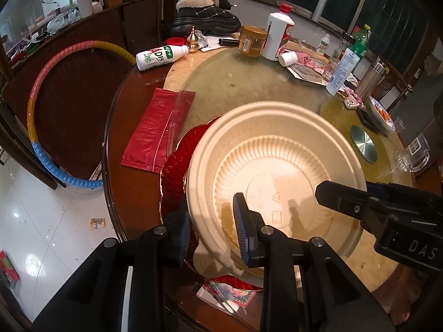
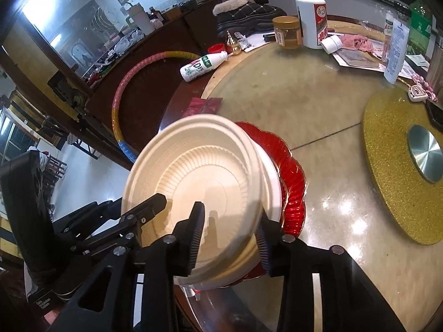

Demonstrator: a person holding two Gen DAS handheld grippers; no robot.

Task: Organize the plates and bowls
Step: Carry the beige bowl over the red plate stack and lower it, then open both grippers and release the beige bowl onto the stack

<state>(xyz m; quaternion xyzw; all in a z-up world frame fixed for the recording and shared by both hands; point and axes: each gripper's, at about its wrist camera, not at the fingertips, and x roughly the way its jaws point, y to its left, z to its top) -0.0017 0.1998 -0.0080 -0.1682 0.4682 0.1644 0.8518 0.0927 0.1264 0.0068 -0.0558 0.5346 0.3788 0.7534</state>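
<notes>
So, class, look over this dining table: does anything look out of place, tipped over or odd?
Yes. A pair of fur-lined boots sits on the table among food jars, which is odd. A white milk bottle lies on its side near the far-left edge. The cream bowl tilts over the red plate.

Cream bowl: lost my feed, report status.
Left claw and right claw both straddle cream bowl rim. Bowl tilted over red plate. Nothing blocking.

Cream ribbed bowl (image 1: 277, 160) on glossy red fluted plate (image 2: 293, 182); gold glitter turntable (image 2: 387, 171).
</notes>
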